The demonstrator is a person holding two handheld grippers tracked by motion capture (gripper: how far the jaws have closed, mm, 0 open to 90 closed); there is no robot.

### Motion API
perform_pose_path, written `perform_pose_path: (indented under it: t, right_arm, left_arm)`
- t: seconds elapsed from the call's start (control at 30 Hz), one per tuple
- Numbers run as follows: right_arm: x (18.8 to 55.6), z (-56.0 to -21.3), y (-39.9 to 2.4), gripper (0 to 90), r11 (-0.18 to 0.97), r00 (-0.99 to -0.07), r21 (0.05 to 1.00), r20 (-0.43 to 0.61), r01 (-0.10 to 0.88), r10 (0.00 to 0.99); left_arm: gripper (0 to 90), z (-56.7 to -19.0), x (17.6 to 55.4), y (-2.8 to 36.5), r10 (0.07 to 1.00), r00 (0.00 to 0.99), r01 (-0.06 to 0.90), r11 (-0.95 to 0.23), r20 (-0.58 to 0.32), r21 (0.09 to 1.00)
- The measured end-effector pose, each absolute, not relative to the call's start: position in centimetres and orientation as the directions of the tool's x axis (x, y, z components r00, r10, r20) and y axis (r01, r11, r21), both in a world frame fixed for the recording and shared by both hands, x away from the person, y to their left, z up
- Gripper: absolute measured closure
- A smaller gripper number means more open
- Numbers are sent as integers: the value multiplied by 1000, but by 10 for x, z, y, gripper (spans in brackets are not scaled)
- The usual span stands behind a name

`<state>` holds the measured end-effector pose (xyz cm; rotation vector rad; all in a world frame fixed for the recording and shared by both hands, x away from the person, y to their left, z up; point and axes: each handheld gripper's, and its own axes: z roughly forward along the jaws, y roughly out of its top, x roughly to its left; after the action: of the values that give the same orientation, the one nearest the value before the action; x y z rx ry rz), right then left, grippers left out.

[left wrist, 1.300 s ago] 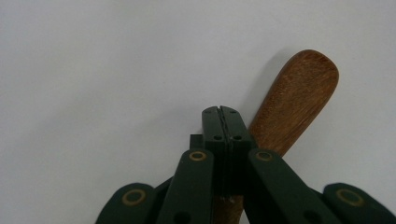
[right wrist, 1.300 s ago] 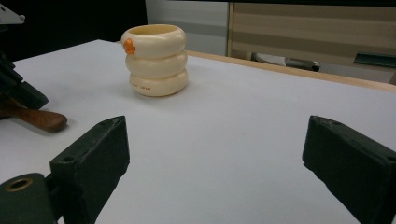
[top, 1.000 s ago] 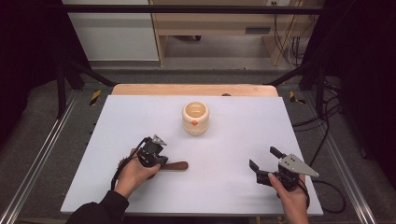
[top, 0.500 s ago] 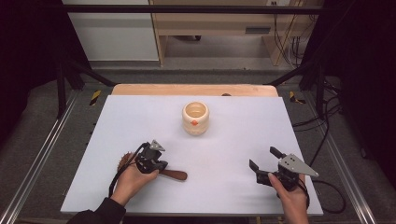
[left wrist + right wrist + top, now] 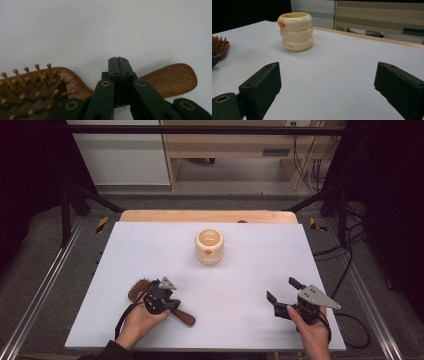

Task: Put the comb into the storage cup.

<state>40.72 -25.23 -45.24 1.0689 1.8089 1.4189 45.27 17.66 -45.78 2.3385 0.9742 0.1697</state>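
Left tongs (image 5: pixel 161 300) are pinched together on the handle of the brown wooden hairbrush (image 5: pixel 170 309), which lies flat near the front left of the white tabletop (image 5: pixel 150 250). Through the left gripper view I see the two black jaws meeting with almost no gap, gripping the narrow neck of the brush (image 5: pixel 170 80) where handle joins head. Its rounded handle end runs off to one side of my jaws, and the padded head with its wooden, ball-tipped pins (image 5: pixel 30 85) to the other. My left hand (image 5: pixel 140 320) wraps the gripper from below.

Right tongs (image 5: pixel 282 295) stand wide apart with nothing between them, hovering low over the front right of the tabletop, held by my right hand (image 5: pixel 312 330). They sit well apart from the brush.

Between and beyond both grippers, near the middle of the tabletop, stands a cream-coloured cup shaped like three stacked rings (image 5: pixel 295 31), upright and open at the top. It carries a small orange mark near its rim and a short line of tiny red lettering on the lowest ring, too small for me to read. I can make out no other writing.
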Motion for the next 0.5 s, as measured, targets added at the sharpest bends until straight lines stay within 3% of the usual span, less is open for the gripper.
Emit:
perform_pose_path:
  t: [0.5]
  right_arm:
    - [407,-452,-254,74,99,-497,969,27,225,867]
  left_arm:
    - [897,-457,428,210,690,710,626,-524,-143,577]
